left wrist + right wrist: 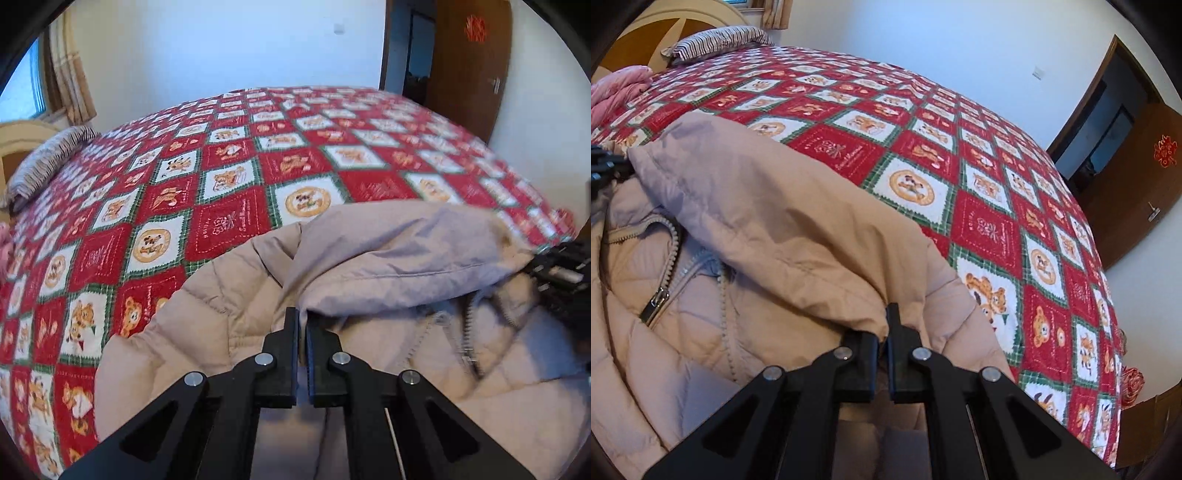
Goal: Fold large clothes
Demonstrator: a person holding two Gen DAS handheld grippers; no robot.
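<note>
A beige padded jacket (pixel 229 317) lies on the bed, front up, its zip (pixel 469 332) partly undone. Its hood (pixel 399 254) is lifted and stretched between both grippers. My left gripper (pixel 302 317) is shut on the hood's left edge. In the right wrist view the same jacket (pixel 665 332) fills the lower left, with the hood (pixel 783 206) raised over the collar and the zip pull (pixel 655 302) showing. My right gripper (pixel 888 314) is shut on the hood's right edge. The other gripper shows as a black shape at the right edge (pixel 565 273) and at the left edge (pixel 605 166).
The jacket rests on a red, white and green patchwork bedspread (pixel 229 155) that covers a wide bed. A striped pillow (pixel 720 40) and a folded pink garment (pixel 617 92) sit near the headboard. A brown door (pixel 1137 192) stands beyond the bed's far side.
</note>
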